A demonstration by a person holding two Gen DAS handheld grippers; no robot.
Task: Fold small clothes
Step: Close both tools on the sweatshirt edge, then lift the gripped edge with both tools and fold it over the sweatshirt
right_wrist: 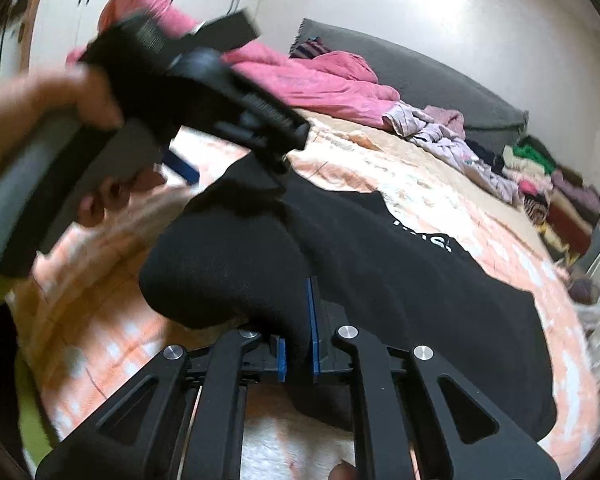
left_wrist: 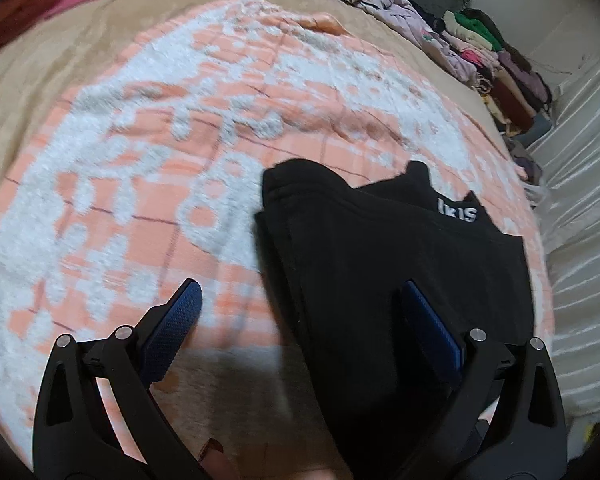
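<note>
A black garment (left_wrist: 380,264) with white lettering (left_wrist: 456,212) lies on an orange-and-white blanket (left_wrist: 160,160) spread over the bed. My left gripper (left_wrist: 304,320) hovers open above the garment's left edge. One blue pad (left_wrist: 176,320) is over the blanket and the other over the black cloth. In the right wrist view my right gripper (right_wrist: 298,344) is shut on a raised fold of the black garment (right_wrist: 400,280), and the cloth bulges to the left of the pads. The left tool's body (right_wrist: 204,92) shows at upper left, held by a hand (right_wrist: 40,92).
A row of piled and folded clothes (left_wrist: 496,68) lines the bed's far right side. A pink cover (right_wrist: 300,76) and a grey blanket (right_wrist: 420,68) lie at the head of the bed. A beige sheet (left_wrist: 40,72) surrounds the blanket. White striped fabric (left_wrist: 580,208) runs along the right.
</note>
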